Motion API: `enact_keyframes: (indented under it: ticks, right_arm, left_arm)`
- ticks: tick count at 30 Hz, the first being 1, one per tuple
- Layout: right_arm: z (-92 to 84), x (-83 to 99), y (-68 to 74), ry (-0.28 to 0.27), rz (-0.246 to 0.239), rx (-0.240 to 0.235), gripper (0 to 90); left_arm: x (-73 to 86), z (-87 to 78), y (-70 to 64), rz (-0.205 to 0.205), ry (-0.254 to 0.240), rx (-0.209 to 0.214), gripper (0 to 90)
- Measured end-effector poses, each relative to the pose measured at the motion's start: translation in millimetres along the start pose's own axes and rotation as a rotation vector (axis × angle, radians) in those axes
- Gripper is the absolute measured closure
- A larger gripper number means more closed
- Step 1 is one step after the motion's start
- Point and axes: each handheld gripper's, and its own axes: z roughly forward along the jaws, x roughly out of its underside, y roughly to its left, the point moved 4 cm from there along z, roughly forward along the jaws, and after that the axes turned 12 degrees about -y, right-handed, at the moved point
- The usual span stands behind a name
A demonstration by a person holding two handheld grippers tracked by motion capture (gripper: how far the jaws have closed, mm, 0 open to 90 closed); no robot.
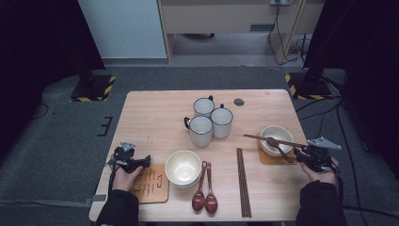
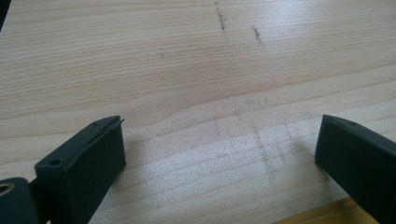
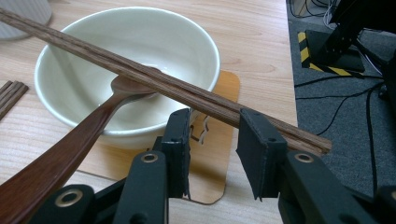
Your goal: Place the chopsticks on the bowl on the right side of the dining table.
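Left gripper: jaws wide apart, nothing between them, resting low over bare table beside coaster.
Bowl: on the right-hand mat, spoon inside.
Chopsticks: lying across the bowl's rim.
Right gripper: jaws partly apart, chopsticks' near end passing between them; pads seemingly not pressing.
Advice: set the pair level on both rims, then back straight off.

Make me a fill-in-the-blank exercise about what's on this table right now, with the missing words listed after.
1. The number of mugs on the table is ___.
2. Inside the right-hand bowl rests a wooden ___.
3. Across that bowl's rim lies a pair of ___.
4. The left gripper sits over bare tabletop with its jaws ___.

Missing words: three; spoon; chopsticks; open.
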Motion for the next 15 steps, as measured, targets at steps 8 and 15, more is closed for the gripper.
enact_keyframes:
  ticks: [8, 15]
  right_arm:
    - [4.6, -1.7, -2.4, -0.002, -0.007, 0.006, 62.8]
    - [6.3, -2.9, -4.3, -0.004, -0.006, 0.008, 62.5]
  left_arm:
    - [0.0, 0.0, 0.0, 0.0, 0.0, 0.0, 0.7]
    - [0.0, 0.0, 0.0, 0.0, 0.0, 0.0, 0.7]
